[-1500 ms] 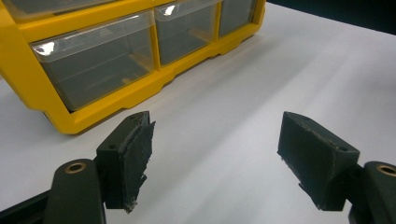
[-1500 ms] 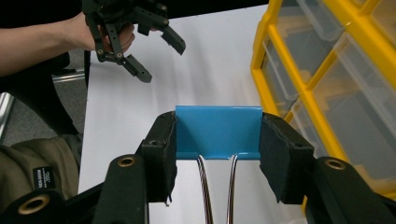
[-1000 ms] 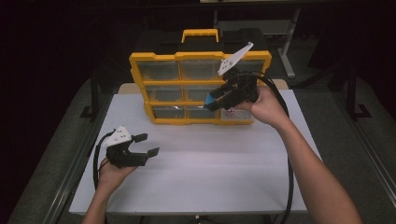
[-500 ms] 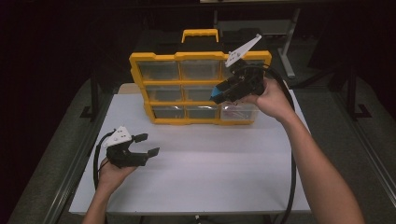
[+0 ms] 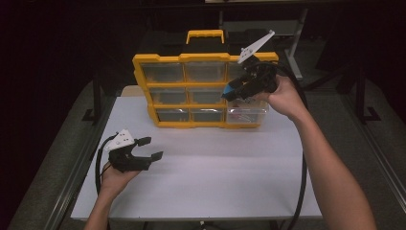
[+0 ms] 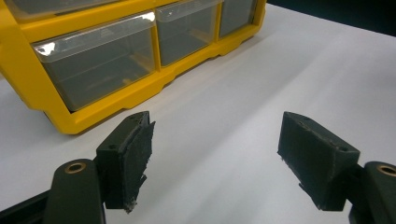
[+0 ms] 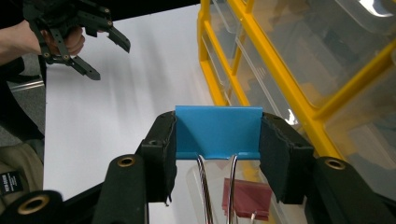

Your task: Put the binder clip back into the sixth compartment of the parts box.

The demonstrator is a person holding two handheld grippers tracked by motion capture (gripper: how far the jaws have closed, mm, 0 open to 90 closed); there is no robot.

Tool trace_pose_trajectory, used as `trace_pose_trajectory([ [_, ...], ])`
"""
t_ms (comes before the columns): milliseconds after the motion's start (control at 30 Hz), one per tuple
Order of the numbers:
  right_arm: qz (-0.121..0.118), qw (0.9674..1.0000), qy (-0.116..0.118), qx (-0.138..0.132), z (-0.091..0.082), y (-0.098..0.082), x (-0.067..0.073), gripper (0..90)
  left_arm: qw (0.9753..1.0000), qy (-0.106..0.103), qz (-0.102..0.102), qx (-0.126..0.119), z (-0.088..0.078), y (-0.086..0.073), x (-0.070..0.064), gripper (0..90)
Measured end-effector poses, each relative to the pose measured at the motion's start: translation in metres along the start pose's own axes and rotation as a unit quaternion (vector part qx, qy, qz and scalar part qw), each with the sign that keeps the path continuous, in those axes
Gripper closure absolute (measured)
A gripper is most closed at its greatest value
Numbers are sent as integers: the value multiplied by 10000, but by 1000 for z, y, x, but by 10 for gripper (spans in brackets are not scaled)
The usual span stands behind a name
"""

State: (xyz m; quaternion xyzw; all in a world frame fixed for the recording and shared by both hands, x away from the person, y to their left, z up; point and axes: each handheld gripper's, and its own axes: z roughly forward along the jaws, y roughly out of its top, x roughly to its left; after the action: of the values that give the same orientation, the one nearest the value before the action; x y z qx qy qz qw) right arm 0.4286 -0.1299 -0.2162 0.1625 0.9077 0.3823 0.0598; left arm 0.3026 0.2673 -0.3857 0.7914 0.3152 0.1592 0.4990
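Tongs in the left hand, the left tongs (image 5: pixel 152 148), sit low over the near left part of the white table (image 5: pixel 215 177), their jaws spread wide with nothing between them. In the left gripper view both black pads (image 6: pixel 133 154) stand well apart above bare table, and the lower left corner of the yellow organiser (image 6: pixel 70 119) lies just ahead of them. The right gripper view catches the same tongs farther off (image 7: pixel 93 42), gripped in the left hand (image 7: pixel 70 42) and plainly open.

Toward the middle, at the far side of the table, stands the yellow organiser (image 5: pixel 143 86), upright, with a yellow carry handle (image 5: pixel 205 34) on top and rows of clear plastic drawers (image 5: pixel 165 73) across its front. The bottom right drawer (image 5: pixel 246 116) is pulled out toward the person, and in the right gripper view something red (image 7: pixel 245 198) lies inside it.

To the right, the right hand (image 5: pixel 282 98) holds the right tongs (image 5: pixel 230 92) up in front of the organiser's right column, above the pulled-out drawer. Their jaws are closed partway on a blue binder clip (image 7: pixel 218 132), pads pressing its two ends, with its wire handles (image 7: pixel 205 191) pointing back toward the camera. From the high view the clip (image 5: pixel 231 90) shows as a blue spot at the jaw tips, level with the middle row of drawers.
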Motion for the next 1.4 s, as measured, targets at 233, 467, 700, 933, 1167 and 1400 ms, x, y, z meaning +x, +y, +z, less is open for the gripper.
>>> trace_pose_trajectory([
  [233, 6, 10000, -78, -12, -3, -4, -9, 486, 9999, 8, 85, 86, -1, 0, 2, 259],
  [467, 86, 9998, -186, 71, -7, -8, -13, 485, 9999, 16, 111, 111, -2, 1, 2, 259],
  [700, 233, 9994, -256, 98, -6, -17, -17, 486, 9999, 3, 71, 92, -1, 0, 1, 259],
  [933, 308, 9990, -283, 178, -3, -27, -21, 485, 10000, 0, 14, 54, 0, 0, 0, 259],
  [1167, 373, 9985, -331, 229, -1, -36, -25, 485, 10000, -4, 20, 63, -1, 0, 1, 259],
  [1400, 516, 9979, -294, 265, 1, -45, -28, 485, 10000, -2, 58, 63, -1, 0, 1, 257],
])
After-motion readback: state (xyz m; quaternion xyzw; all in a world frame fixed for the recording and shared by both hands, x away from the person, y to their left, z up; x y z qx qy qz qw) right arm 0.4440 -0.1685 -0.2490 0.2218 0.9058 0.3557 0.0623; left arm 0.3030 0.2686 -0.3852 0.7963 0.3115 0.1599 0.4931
